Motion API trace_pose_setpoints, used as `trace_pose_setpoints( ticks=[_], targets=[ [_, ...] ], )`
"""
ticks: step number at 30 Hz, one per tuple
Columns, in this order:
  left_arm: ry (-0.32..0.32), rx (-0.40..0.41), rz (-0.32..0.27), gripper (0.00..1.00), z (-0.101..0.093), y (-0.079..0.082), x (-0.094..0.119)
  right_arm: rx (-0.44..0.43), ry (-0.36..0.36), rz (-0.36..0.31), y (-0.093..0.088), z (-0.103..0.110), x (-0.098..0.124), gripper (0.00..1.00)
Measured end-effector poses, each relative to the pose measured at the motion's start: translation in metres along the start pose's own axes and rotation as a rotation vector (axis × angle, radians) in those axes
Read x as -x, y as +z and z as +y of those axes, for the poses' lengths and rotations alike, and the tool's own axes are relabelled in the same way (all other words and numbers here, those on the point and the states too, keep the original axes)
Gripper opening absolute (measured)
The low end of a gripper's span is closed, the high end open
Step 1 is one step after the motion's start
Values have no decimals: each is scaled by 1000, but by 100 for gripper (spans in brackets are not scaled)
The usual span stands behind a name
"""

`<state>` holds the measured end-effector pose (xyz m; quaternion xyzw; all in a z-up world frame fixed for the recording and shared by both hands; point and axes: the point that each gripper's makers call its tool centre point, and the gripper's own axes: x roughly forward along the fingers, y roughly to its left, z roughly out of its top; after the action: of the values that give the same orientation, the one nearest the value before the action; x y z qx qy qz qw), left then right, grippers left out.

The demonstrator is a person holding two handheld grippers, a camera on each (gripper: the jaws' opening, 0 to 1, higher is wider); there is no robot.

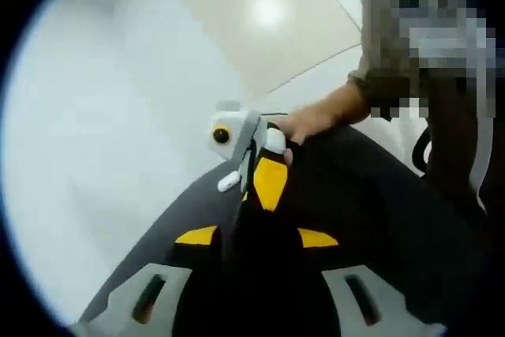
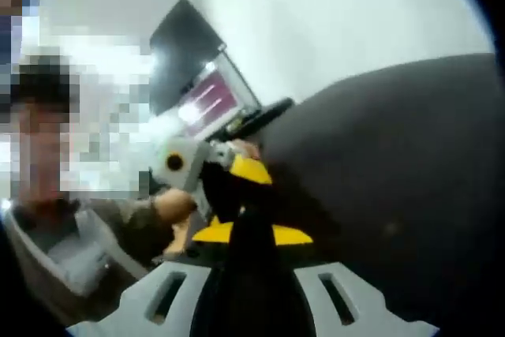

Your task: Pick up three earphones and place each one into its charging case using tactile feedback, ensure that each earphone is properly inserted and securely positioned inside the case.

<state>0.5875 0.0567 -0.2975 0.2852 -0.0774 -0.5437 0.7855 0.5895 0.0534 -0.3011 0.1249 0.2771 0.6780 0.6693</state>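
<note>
Black-yellow left tongs [image 1: 256,219] clenched; right tongs [image 2: 248,230] clenched; white earphone [image 1: 229,181] beside.

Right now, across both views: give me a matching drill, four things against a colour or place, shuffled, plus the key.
Things:
1. hand
2. screen
3. tabletop
4. panel with a glare spot

Colour or place:
A. dark grey
B. beige
C. pinkish glow
D. at the tabletop's far edge, in the left gripper view

Pairs: 1-D, 2-C, 3-A, 4-B
</note>
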Motion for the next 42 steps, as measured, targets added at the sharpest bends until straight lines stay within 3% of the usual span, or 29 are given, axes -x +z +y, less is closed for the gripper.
trace_pose_setpoints(
  ticks=[4,6,11,15,19,23,27,29,32,34,37,41,42],
  targets=[
    [0,41,-12,30,2,-2,-6,-79,-26,-7,3,-8,1,18],
    [-1,61,-15,30,2,-3,-6,-56,-40,-8,4,-9,2,18],
    [-2,187,7,29,4,-7,-7,238,-78,-10,3,-7,5,23],
    [-19,238,5,29,5,-8,-7,374,-95,-36,11,-2,13,28],
    [-31,261,3,29,5,-8,-7,358,-101,-83,20,-4,21,28],
    [-57,408,1,29,6,-10,-8,362,-126,-112,26,-7,28,28],
    [-39,447,15,31,13,-15,-10,359,-142,-151,34,-10,34,28],
    [-12,415,11,32,19,-15,-6,353,-150,-168,36,-13,36,28],
    [88,475,-158,32,47,9,10,320,-173,-195,39,-18,39,27],
    [157,516,-221,31,65,14,22,295,-164,-219,41,-18,41,26],
    [258,547,-225,26,88,5,37,334,-183,-238,44,-19,40,26],
    [302,562,-254,25,99,5,47,380,-176,-194,38,-17,30,41],
    [349,537,-241,26,105,2,50,401,-182,-184,36,-18,28,42]
  ],
)
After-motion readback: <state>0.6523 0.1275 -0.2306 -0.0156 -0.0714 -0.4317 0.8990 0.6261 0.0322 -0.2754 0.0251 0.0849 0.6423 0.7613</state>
